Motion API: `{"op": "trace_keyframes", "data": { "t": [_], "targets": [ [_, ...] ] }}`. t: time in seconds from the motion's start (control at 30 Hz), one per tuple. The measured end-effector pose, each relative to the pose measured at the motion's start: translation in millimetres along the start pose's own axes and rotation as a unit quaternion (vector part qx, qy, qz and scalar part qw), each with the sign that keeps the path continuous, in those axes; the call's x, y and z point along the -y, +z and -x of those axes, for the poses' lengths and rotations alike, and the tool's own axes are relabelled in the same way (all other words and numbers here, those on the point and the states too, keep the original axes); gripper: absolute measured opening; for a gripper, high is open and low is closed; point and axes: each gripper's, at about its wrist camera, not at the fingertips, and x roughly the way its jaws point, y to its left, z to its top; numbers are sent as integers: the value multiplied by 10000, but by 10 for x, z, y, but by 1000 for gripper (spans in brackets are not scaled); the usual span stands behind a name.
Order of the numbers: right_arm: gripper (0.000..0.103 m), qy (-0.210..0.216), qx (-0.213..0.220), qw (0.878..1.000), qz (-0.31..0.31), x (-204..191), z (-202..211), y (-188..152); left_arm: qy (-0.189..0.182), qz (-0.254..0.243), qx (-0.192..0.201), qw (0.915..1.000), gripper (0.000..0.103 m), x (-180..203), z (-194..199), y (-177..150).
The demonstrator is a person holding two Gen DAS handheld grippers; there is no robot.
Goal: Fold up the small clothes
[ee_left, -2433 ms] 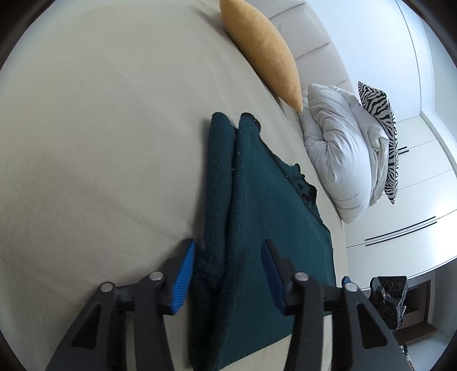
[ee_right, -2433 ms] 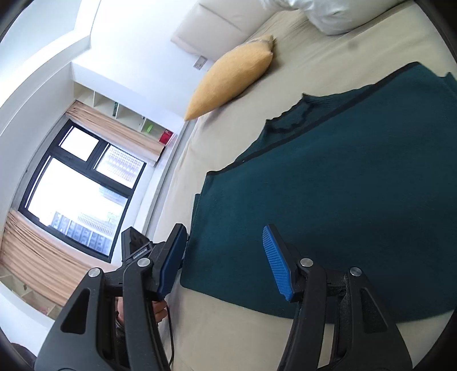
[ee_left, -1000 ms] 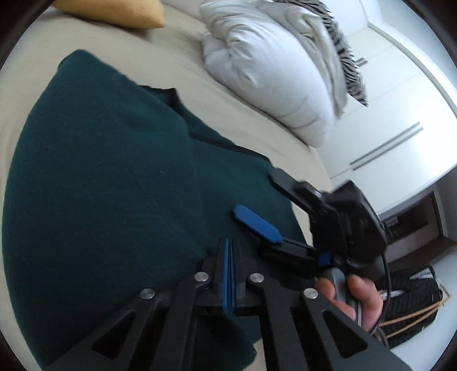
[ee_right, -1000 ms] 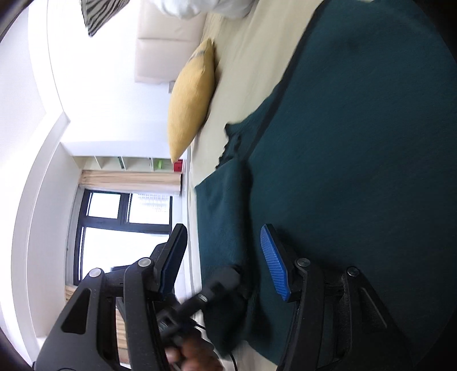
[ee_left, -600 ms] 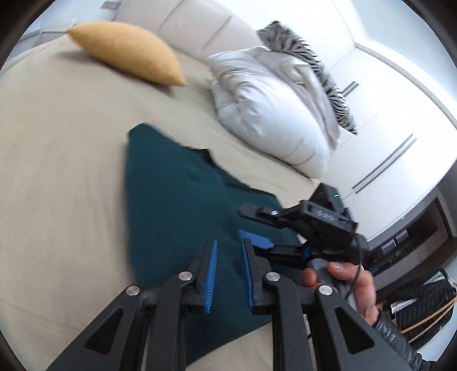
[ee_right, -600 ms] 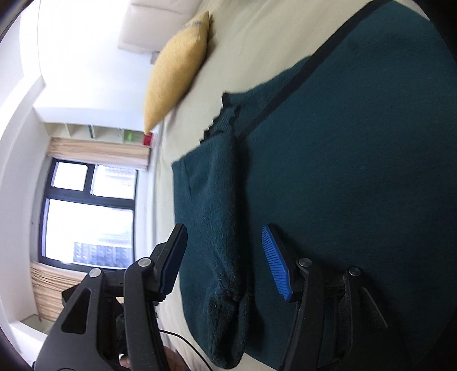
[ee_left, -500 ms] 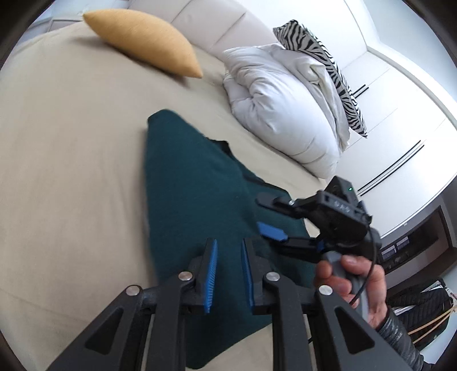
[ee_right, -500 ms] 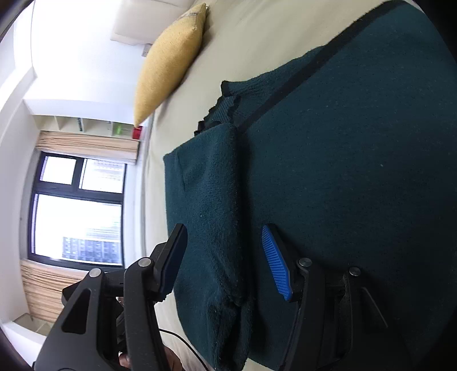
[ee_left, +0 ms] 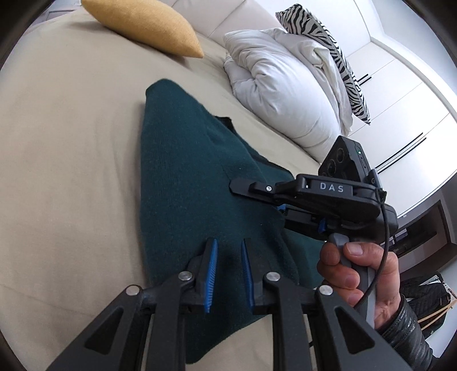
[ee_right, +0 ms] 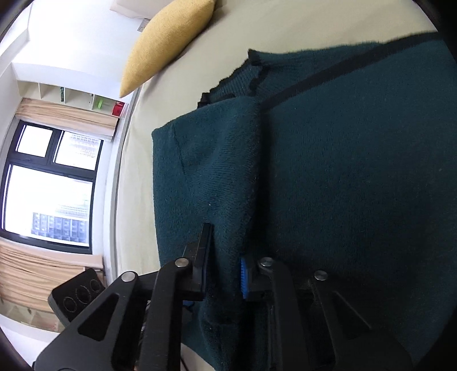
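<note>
A dark teal knit garment [ee_left: 188, 182] lies on the beige bed [ee_left: 62, 137], one side folded over its middle. My left gripper [ee_left: 228, 256] hovers over its near part, jaws a little apart and empty. My right gripper [ee_left: 274, 199] shows in the left wrist view, a hand on its handle. In the right wrist view my right gripper [ee_right: 224, 251] has its jaws closed in around a raised fold of the garment [ee_right: 342, 171] at its near edge; I cannot tell whether they pinch it.
A mustard cushion [ee_left: 148, 25] lies at the head of the bed. A white bunched duvet [ee_left: 285, 85] and a zebra pillow [ee_left: 328, 48] sit to the right. A window [ee_right: 48, 182] shows left in the right wrist view.
My left gripper let go of the folded side and opened slightly. My right gripper's jaws narrowed around a fold of the garment.
</note>
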Motion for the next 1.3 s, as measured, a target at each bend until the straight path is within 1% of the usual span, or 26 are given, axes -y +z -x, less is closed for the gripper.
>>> {"op": "trace_keyframes", "data": {
  "t": [0.03, 0.07, 0.1, 0.17, 0.23, 0.37, 0.53, 0.6, 0.8, 0.83, 0.87, 0.9, 0.93, 0.97, 1.0, 1.07, 1.1, 1.2, 1.23, 1.3],
  "targets": [
    [12, -27, 40, 10000, 55, -8, 56, -6, -28, -56, 59, 10000, 31, 58, 48, 4],
    [12, -73, 115, 9998, 123, -12, 148, -2, -37, -86, 98, 9999, 42, 103, 62, 23],
    [12, -114, 184, 9996, 165, -4, 233, 3, -59, -147, 161, 9997, 48, 171, 99, 37],
    [12, -203, 330, 9990, 238, 65, 485, 11, -72, -308, 278, 9991, 56, 333, 140, 81],
    [12, -369, 468, 9979, 243, 198, 763, 11, -142, -431, 310, 9985, 57, 471, 132, 118],
    [12, -733, 694, 9948, 112, 587, 1298, -37, -206, -585, 173, 9979, 57, 679, -33, 144],
    [11, -942, 767, 9925, -145, 1083, 1775, -158, -137, -750, -29, 9971, 57, 899, -355, 165],
    [11, -965, 759, 9923, -175, 1197, 1880, -193, -90, -794, -116, 9967, 57, 980, -476, 162],
    [10, -1059, 763, 9914, -55, 1215, 2031, -245, -68, -1009, -225, 9946, 57, 1204, -708, 143],
    [10, -1075, 781, 9911, -79, 1185, 1963, -202, -71, -1016, -233, 9945, 57, 1217, -727, 139],
    [10, -1078, 801, 9909, -105, 1194, 1991, -205, -76, -1025, -243, 9944, 57, 1225, -753, 145],
    [10, -1075, 826, 9907, -144, 1093, 1751, -83, -62, -1039, -246, 9943, 57, 1218, -765, 136],
    [10, -1067, 843, 9906, -179, 1011, 1606, 4, -20, -1051, -253, 9941, 57, 1209, -791, 130],
    [10, -1062, 827, 9908, -170, 1029, 1584, -63, 12, -1059, -258, 9940, 57, 1208, -809, 125],
    [10, -1061, 772, 9912, -147, 972, 1435, -26, 95, -1065, -260, 9939, 57, 1189, -841, 120],
    [12, -859, 595, 9943, -211, 1049, 1252, 9, 292, -1077, -354, 9931, 57, 1129, -951, 118],
    [12, -751, 606, 9946, -382, 1125, 1191, -7, 324, -1059, -438, 9929, 57, 1087, -1003, 107],
    [13, -249, 786, 9931, -829, 1304, 1173, -70, 314, -1145, -439, 9920, 56, 1061, -1007, 86],
    [16, -180, 801, 9930, -851, 1296, 1198, -105, 315, -1158, -447, 9918, 56, 1061, -1007, 81],
    [18, -274, 796, 9930, -827, 1229, 1275, -150, 332, -1198, -461, 9912, 56, 1064, -1012, 77]
  ]
}}
